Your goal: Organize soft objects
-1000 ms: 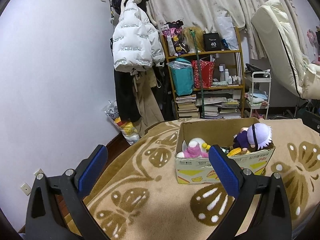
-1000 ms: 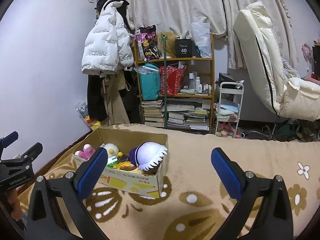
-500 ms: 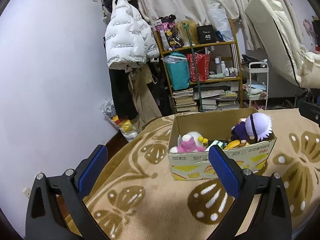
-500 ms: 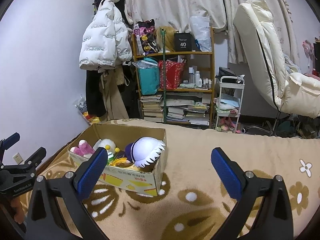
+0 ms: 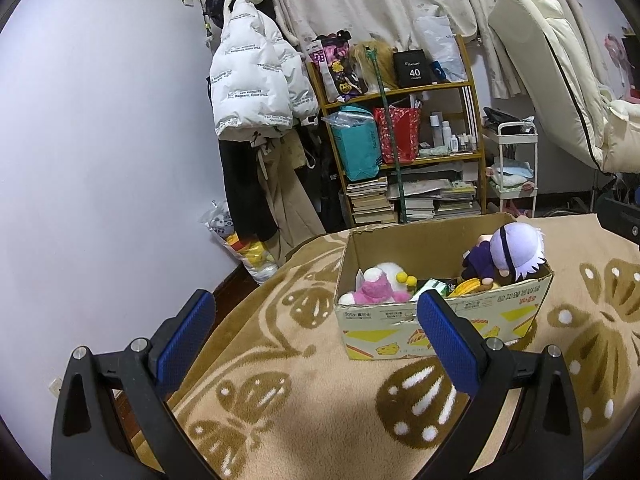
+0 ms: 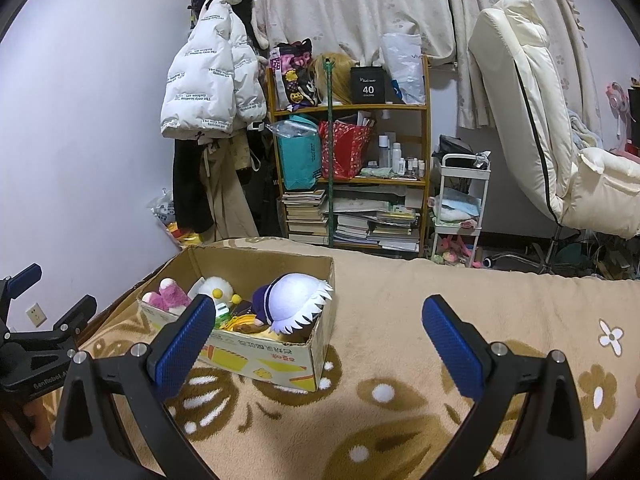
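Note:
An open cardboard box (image 5: 440,322) (image 6: 264,356) stands on a tan patterned blanket (image 5: 300,392) (image 6: 400,320). It holds soft toys: a pink and white plush (image 5: 378,286) (image 6: 168,294), a white plush with yellow feet (image 6: 218,288) and a purple doll with pale hair (image 5: 508,252) (image 6: 292,302). My left gripper (image 5: 312,336) is open and empty, hovering in front and left of the box. My right gripper (image 6: 316,340) is open and empty, near the box's right front corner. The left gripper also shows at the left edge of the right wrist view (image 6: 36,336).
A wooden shelf (image 6: 352,168) with bags, bottles and stacked books stands behind the bed. Coats (image 5: 256,92) hang on the wall. A white cart (image 6: 460,204) and a cream recliner (image 6: 540,128) stand at the right. A bag of toys (image 5: 244,248) lies on the floor.
Both grippers have moved slightly, so the box sits a little lower and nearer in both views. The jaws stay open. Nothing in the box has moved.

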Tool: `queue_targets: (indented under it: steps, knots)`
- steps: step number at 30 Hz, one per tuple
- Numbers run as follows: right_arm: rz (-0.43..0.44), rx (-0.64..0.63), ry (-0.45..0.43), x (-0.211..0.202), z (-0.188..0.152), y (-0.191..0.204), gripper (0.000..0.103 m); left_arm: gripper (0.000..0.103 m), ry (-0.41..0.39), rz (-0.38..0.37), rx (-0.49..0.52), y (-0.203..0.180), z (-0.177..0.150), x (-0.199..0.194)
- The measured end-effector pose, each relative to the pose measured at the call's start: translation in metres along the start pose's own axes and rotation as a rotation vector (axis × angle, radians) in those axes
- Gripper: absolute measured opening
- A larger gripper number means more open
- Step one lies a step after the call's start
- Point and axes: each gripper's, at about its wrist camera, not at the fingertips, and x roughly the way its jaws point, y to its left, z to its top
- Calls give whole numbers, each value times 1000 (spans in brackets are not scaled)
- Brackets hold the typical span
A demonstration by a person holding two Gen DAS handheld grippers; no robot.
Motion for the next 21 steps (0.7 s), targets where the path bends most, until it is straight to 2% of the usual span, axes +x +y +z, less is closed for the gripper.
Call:
queue_targets:
  steps: [21]
  knots:
    - [0, -3, 3, 1, -1, -1, 103, 100, 10, -3, -16, 4, 2, 2]
